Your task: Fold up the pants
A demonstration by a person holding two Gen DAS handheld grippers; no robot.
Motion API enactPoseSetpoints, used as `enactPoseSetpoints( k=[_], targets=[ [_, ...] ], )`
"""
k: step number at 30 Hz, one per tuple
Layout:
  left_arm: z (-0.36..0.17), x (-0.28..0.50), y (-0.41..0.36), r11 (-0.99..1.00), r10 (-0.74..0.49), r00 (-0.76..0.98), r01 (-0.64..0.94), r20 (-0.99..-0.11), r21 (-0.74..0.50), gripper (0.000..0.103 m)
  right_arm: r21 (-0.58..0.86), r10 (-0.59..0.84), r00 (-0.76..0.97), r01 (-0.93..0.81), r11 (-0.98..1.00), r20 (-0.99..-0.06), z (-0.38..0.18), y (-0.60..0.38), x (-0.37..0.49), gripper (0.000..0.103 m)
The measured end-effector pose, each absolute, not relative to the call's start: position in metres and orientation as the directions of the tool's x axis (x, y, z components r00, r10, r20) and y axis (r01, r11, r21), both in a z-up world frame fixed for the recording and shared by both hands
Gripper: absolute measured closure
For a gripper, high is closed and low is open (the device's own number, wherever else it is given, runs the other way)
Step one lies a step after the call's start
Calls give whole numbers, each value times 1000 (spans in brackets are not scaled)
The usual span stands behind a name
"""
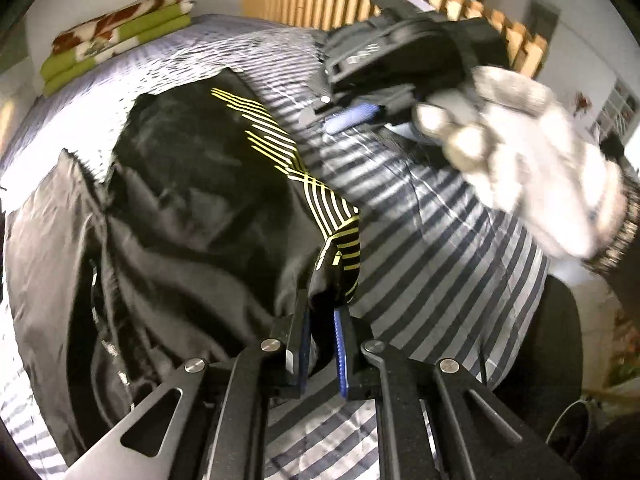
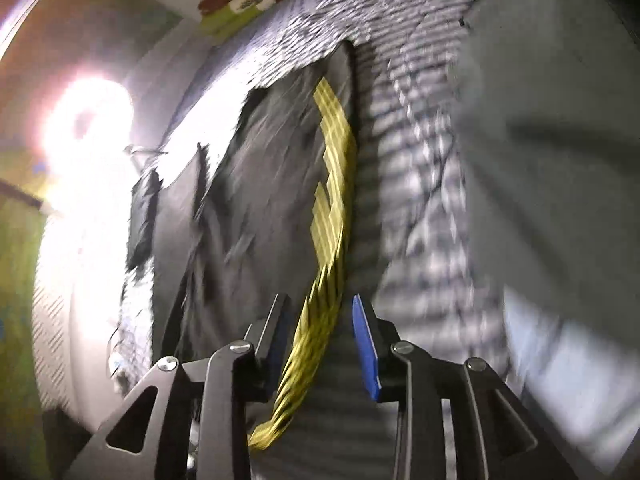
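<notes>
Looking along my left tongs (image 1: 322, 320), I saw them pinched narrow on a bunched corner of the black pants (image 1: 192, 200), right at the yellow stripe (image 1: 280, 152). The pants lay spread on the striped bedsheet (image 1: 432, 240), their long axis running from my tips toward eleven o'clock, the stripe tracing the near edge. At two o'clock my gloved right hand (image 1: 520, 168) carried the right tongs (image 1: 400, 60) above the sheet, clear of the cloth. A folded blanket (image 1: 116, 36) sat far off at ten o'clock.

Through the right tongs' (image 2: 320, 320) blurred view, the jaws stood wide with nothing held. The pants (image 2: 248, 200) stretched away toward twelve, the stripe (image 2: 336, 184) passing between my open fingers, though I could not tell whether it touched them. I judged the left the nearer, already gripping; the right needed the far end.
</notes>
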State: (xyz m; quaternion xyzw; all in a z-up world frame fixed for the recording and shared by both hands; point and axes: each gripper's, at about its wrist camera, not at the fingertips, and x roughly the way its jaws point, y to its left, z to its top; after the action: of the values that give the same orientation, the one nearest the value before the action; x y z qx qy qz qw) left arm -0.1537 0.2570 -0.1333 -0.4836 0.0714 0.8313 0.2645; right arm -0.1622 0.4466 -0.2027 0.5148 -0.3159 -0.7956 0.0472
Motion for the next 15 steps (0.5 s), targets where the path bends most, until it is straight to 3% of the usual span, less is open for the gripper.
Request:
enactPoseSetpoints(
  k=[10, 15],
  targets=[
    [-119, -157, 216, -873, 435, -397, -404, -808, -271, 94, 475, -304, -434, -369, -799, -848, -234, 467, -268, 70],
    [-115, -147, 212, -860, 464, -395, -415, -793, -296, 94, 528, -315, -478, -421, -737, -820, -246, 484, -296, 70]
  ],
)
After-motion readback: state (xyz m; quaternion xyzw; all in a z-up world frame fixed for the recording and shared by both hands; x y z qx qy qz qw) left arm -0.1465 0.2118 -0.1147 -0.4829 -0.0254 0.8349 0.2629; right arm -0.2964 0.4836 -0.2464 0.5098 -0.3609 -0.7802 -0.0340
